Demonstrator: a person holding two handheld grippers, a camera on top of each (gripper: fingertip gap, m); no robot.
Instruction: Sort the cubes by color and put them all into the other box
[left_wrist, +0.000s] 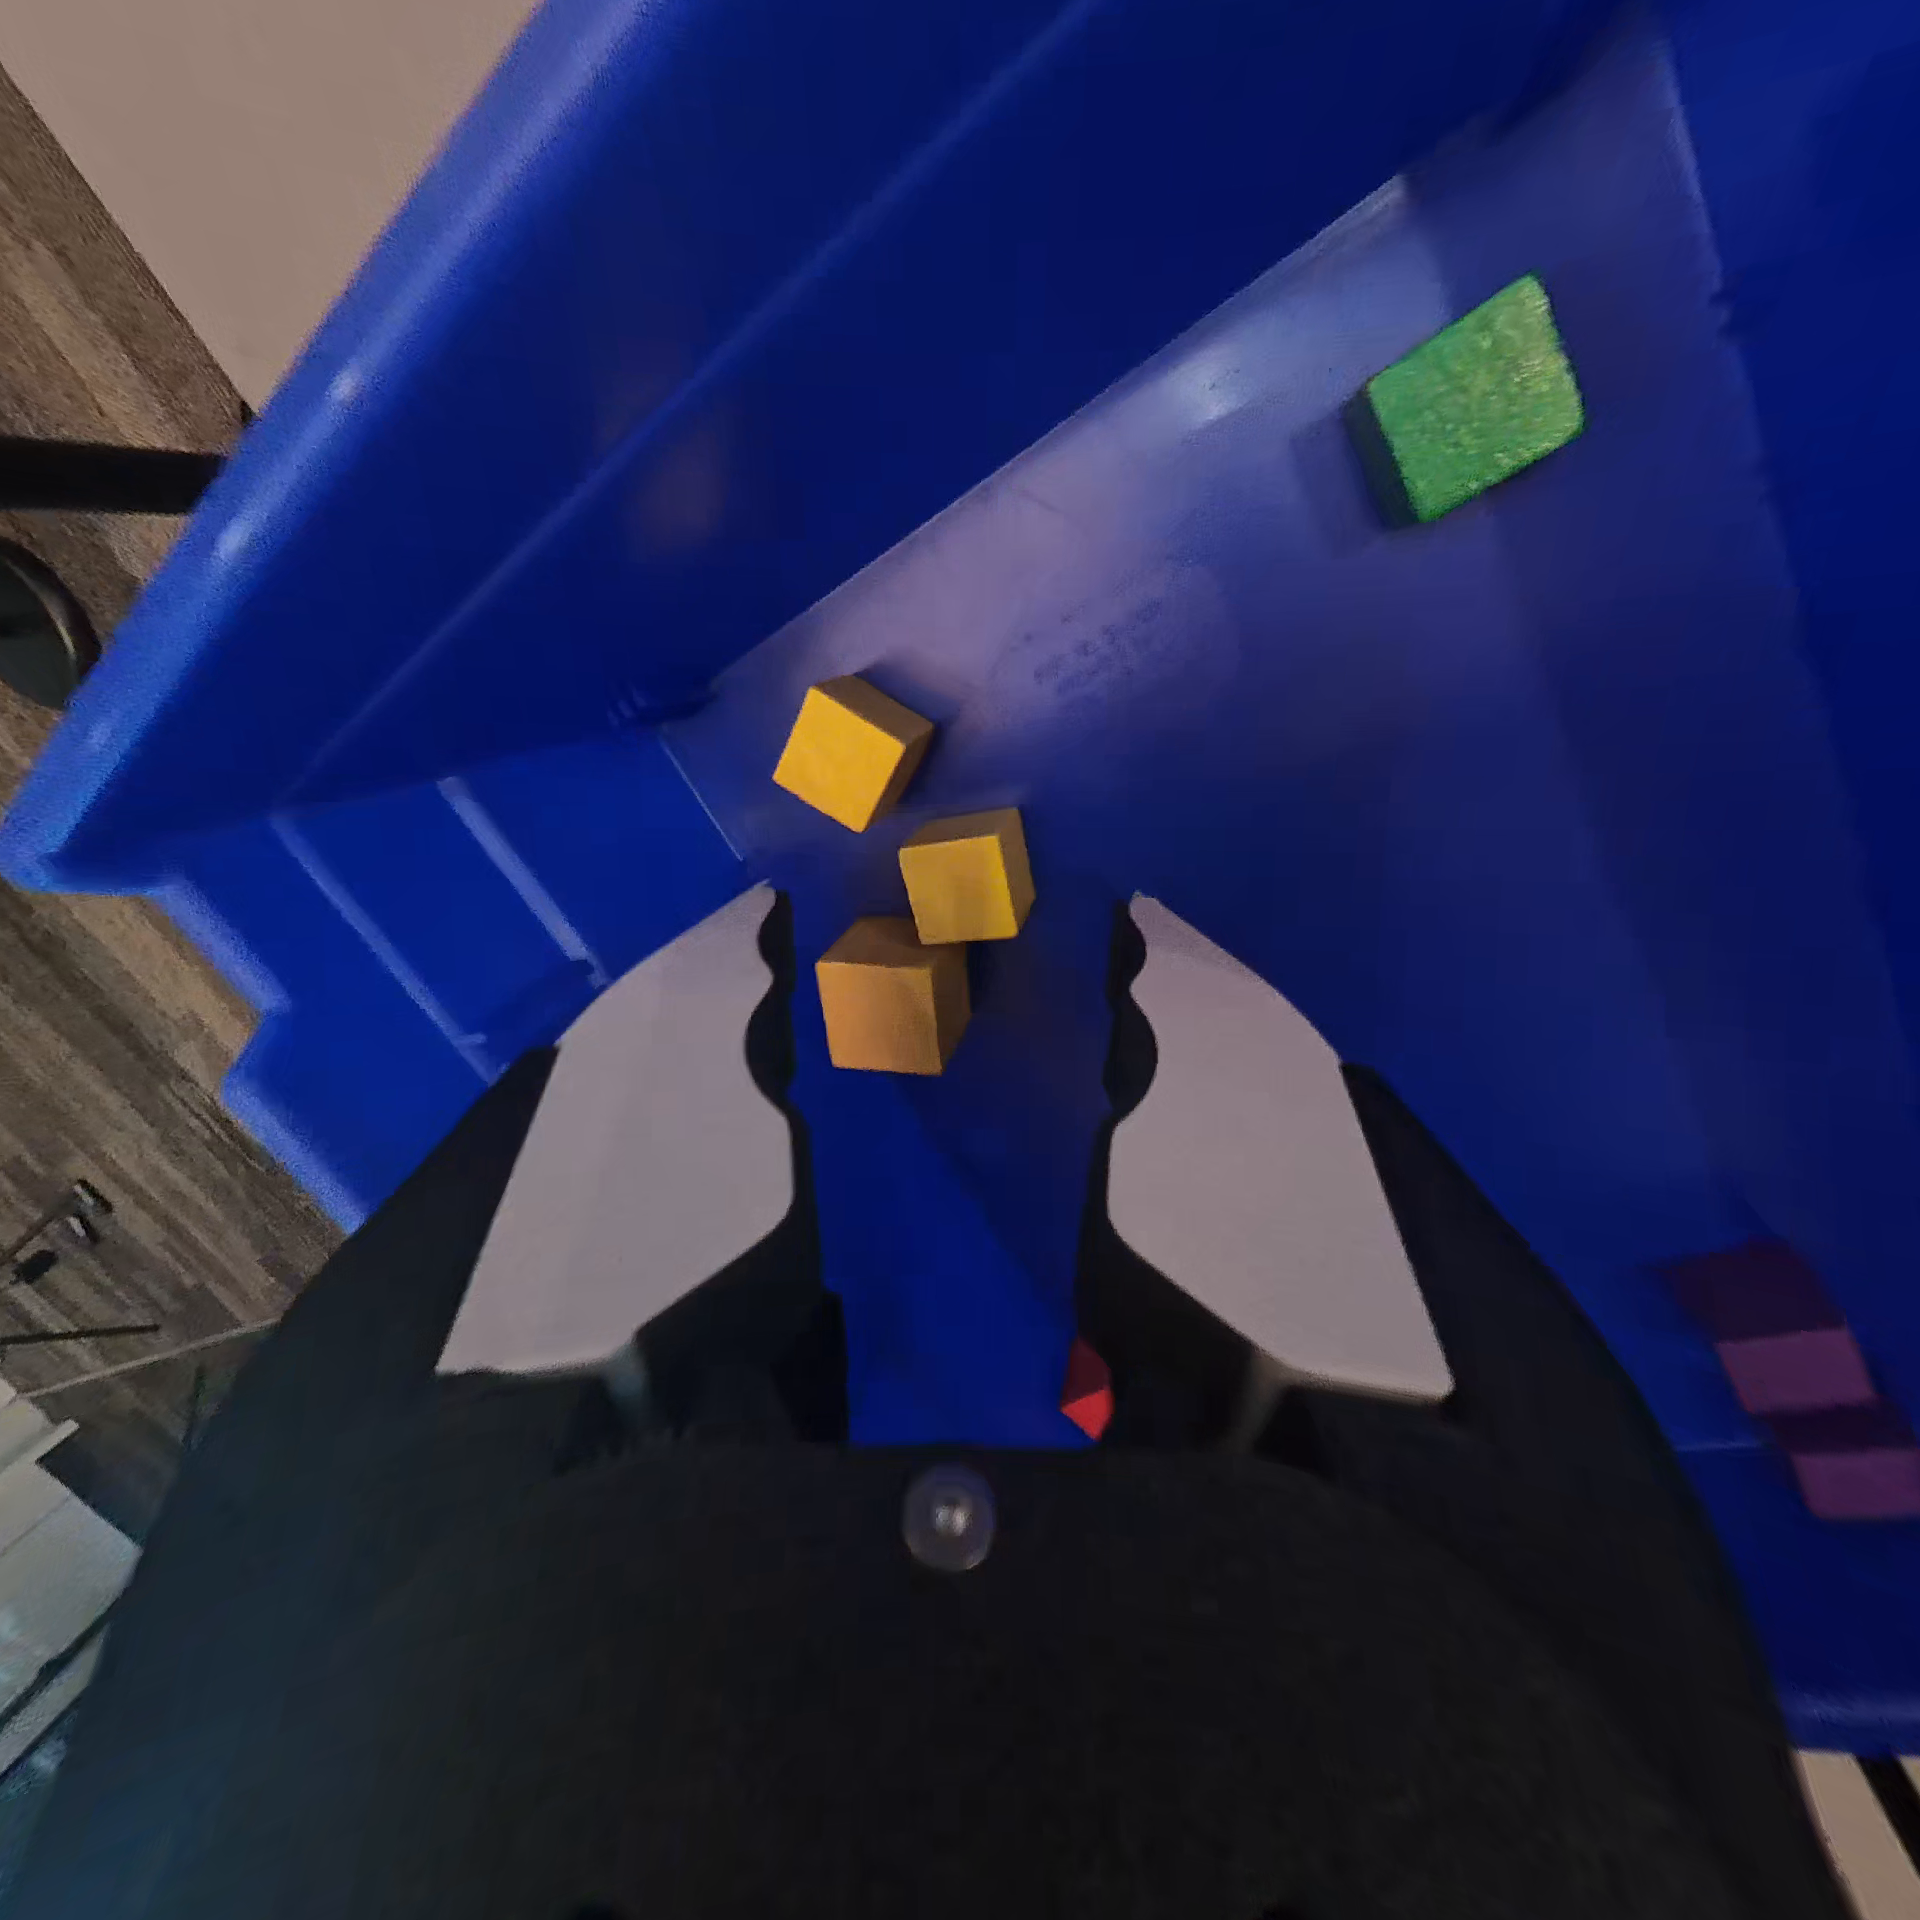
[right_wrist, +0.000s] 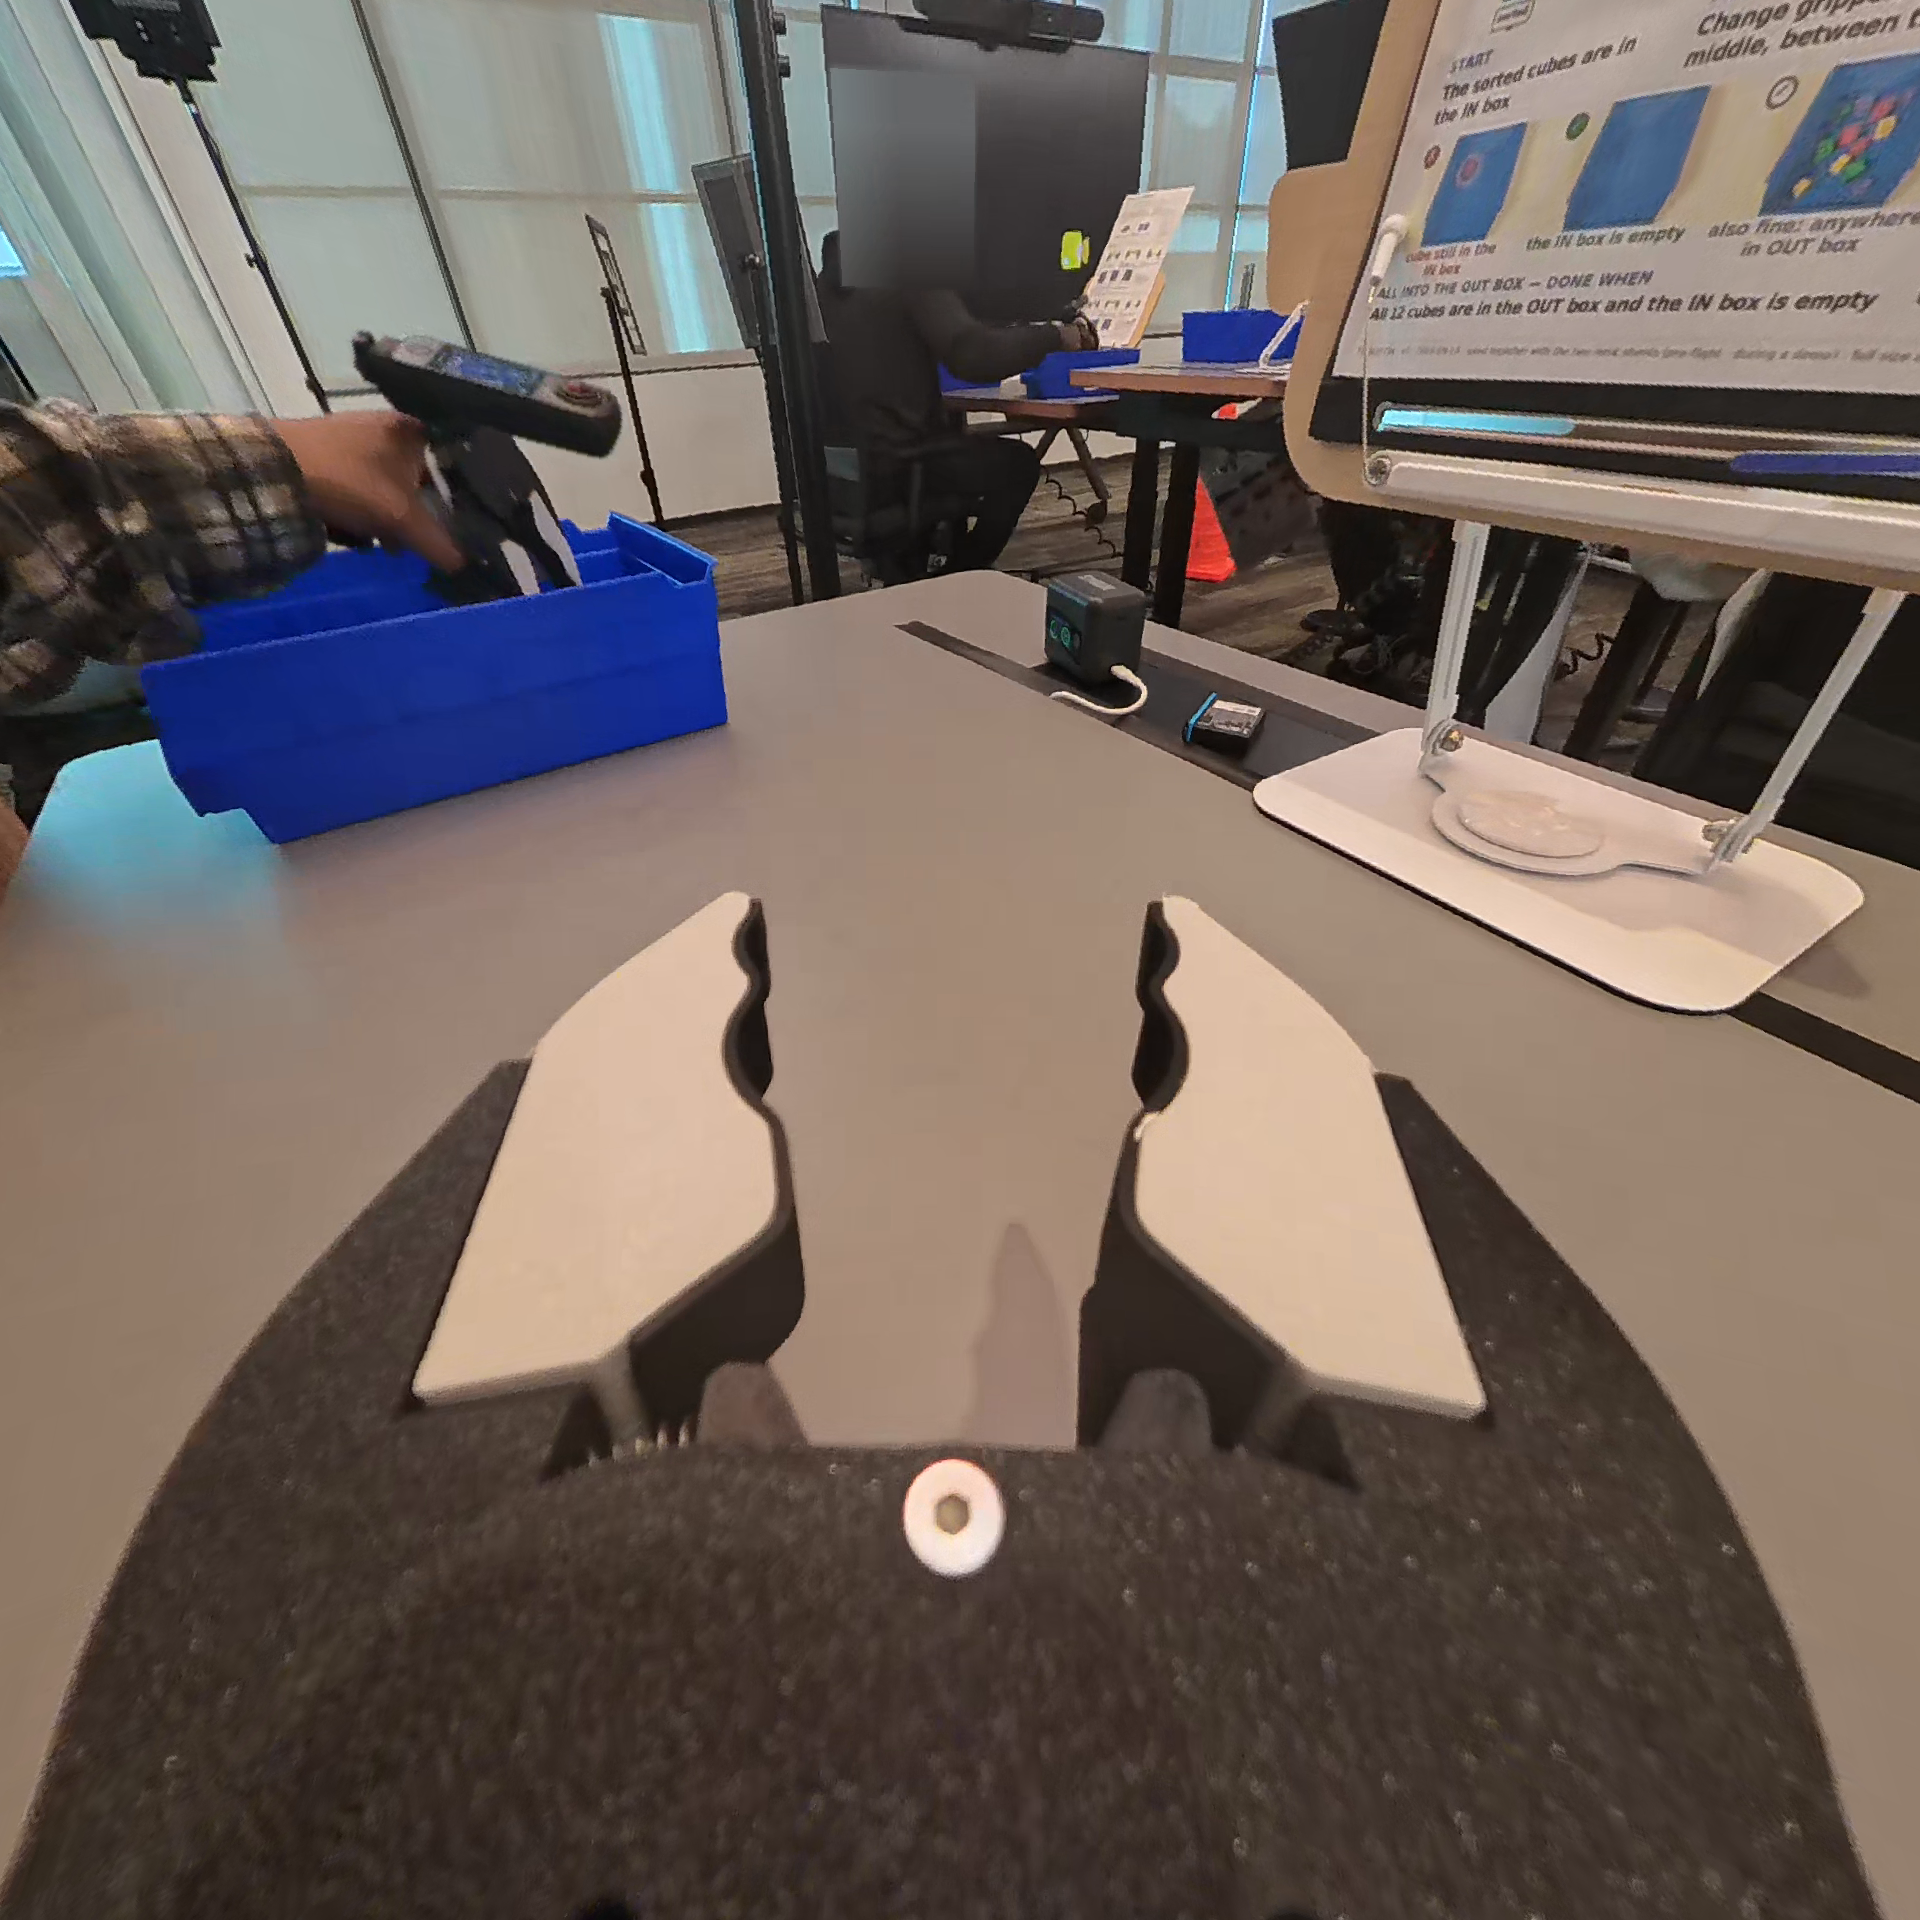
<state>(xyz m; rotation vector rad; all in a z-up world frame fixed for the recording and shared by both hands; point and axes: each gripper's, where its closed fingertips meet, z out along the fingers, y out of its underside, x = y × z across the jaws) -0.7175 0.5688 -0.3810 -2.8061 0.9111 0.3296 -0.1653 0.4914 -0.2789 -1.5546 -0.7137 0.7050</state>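
Stretching across the right wrist view is a big grey desk (right_wrist: 935, 790). On its far left side sits a blue plastic box (right_wrist: 436, 696), and a second blue box seems to sit just behind it, though it is hard to tell. On the right side of the desk is a white stand (right_wrist: 1558, 873) that holds up a board with a printed paper sheet (right_wrist: 1621, 208). Between the box and the stand lie a small black charger block with a white cable (right_wrist: 1091, 629) and a little black battery (right_wrist: 1226, 717).

The right gripper (right_wrist: 951, 997), with its white fingers, hangs just over the bare desk in the near middle. Its jaws are spread wide apart and hold nothing.

The left gripper (left_wrist: 951, 987) is black with pale fingers. A hand (right_wrist: 374, 478) in a checked sleeve holds it, and it dips down into the blue box from above. Its jaws are wide apart too, and they grip nothing. One small yellow wooden cube (left_wrist: 891, 997) lies on the box floor between the fingertips, close to the left finger. Two more yellow cubes (left_wrist: 961, 873) lie just past it, near the corner of the box. A green cube (left_wrist: 1465, 405) sits well apart, far to the right. Some purple cubes (left_wrist: 1797, 1371) show near the right edge, but they are blurry. A bit of a red cube (left_wrist: 1086, 1392) peeks out low by the right finger.
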